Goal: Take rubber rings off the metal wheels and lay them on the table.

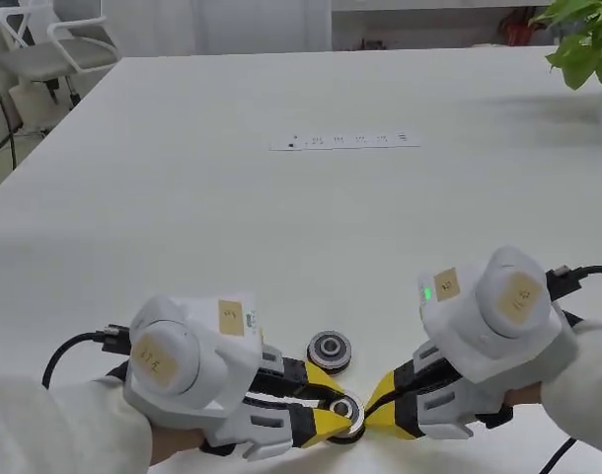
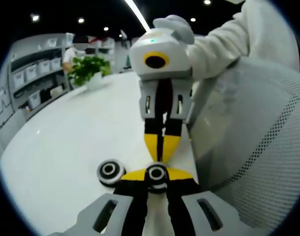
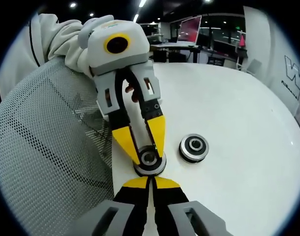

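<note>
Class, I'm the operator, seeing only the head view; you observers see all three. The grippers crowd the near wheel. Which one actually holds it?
Observer: The left gripper; in the right gripper view its jaws sit either side of the near wheel.
Operator: And the right gripper?
Observer: In the left gripper view its jaws are together, tips against that wheel's rim.
Operator: What's behind the grippers?
Observer: A mesh chair back.
</note>
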Action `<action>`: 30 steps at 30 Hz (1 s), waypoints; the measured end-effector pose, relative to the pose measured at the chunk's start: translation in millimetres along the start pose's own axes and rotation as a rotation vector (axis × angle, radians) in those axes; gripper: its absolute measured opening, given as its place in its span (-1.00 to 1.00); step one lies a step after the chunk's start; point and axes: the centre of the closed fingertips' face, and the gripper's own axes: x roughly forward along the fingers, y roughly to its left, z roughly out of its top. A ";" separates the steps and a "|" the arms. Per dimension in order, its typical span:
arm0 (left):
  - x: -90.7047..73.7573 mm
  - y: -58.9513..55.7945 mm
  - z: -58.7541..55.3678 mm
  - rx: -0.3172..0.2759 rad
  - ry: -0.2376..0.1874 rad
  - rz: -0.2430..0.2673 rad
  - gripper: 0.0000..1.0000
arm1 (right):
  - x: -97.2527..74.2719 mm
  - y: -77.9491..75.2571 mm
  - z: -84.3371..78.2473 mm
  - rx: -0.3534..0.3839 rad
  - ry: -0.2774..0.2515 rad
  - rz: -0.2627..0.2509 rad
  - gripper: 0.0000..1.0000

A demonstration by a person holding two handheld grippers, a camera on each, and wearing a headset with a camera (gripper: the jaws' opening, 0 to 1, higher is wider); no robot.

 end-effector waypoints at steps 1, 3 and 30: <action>0.1 0.0 -0.1 0.000 0.000 0.000 -0.72 | -0.2 -0.8 0.5 -0.008 0.001 -0.001 -1.00; 0.4 0.0 -0.1 -0.001 -0.001 0.000 -0.72 | -0.4 -0.9 0.3 -0.002 0.001 -0.002 -1.00; 1.0 0.2 0.3 -0.005 -0.005 -0.001 -0.72 | 13.2 7.0 15.3 0.037 -0.058 -0.004 -0.36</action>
